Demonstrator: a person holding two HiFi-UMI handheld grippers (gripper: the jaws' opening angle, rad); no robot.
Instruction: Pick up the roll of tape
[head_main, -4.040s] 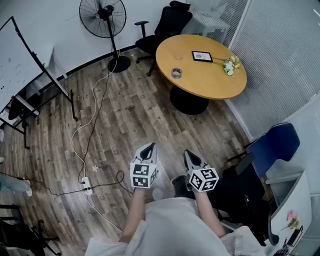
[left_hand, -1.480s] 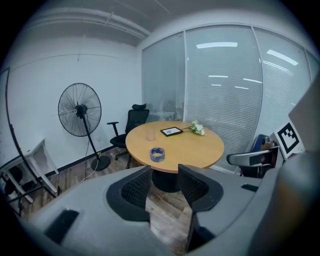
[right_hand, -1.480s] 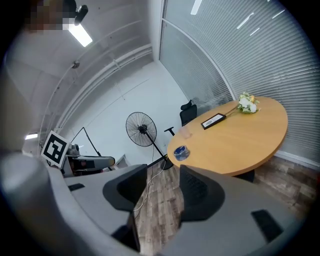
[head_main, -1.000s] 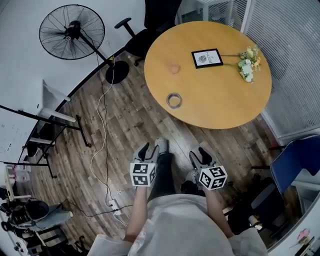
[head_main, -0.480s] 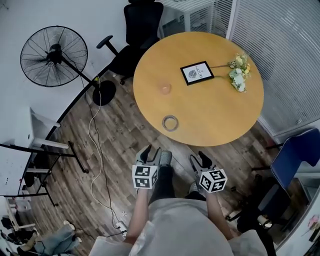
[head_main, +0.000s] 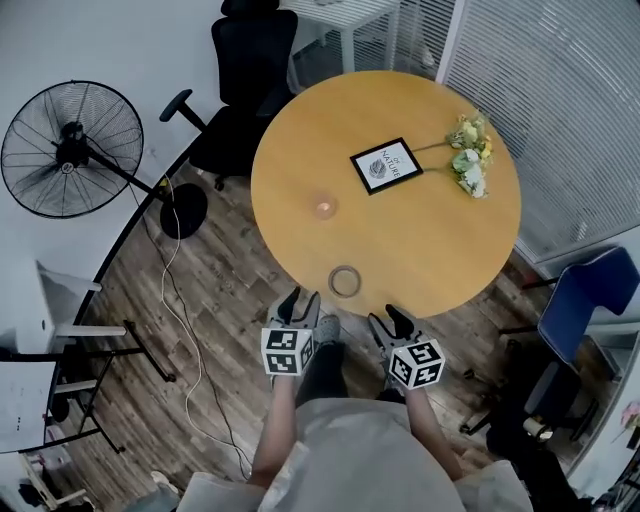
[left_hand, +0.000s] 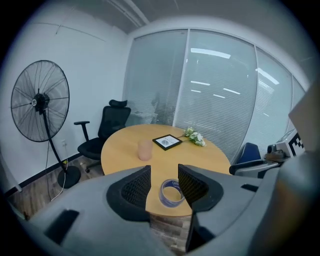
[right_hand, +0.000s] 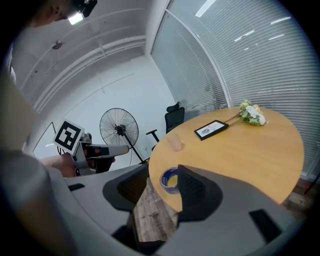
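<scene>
Basically, left gripper (head_main: 300, 297) and right gripper (head_main: 388, 317) are hovering empty, jaws spread wide, near the bluish roll of tape (head_main: 345, 281) lying flat on the round wooden table (head_main: 420, 250).

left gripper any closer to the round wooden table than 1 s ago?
Yes. The left gripper has advanced to the round wooden table's near edge, beside the blue tape roll; earlier it hung well short.
</scene>
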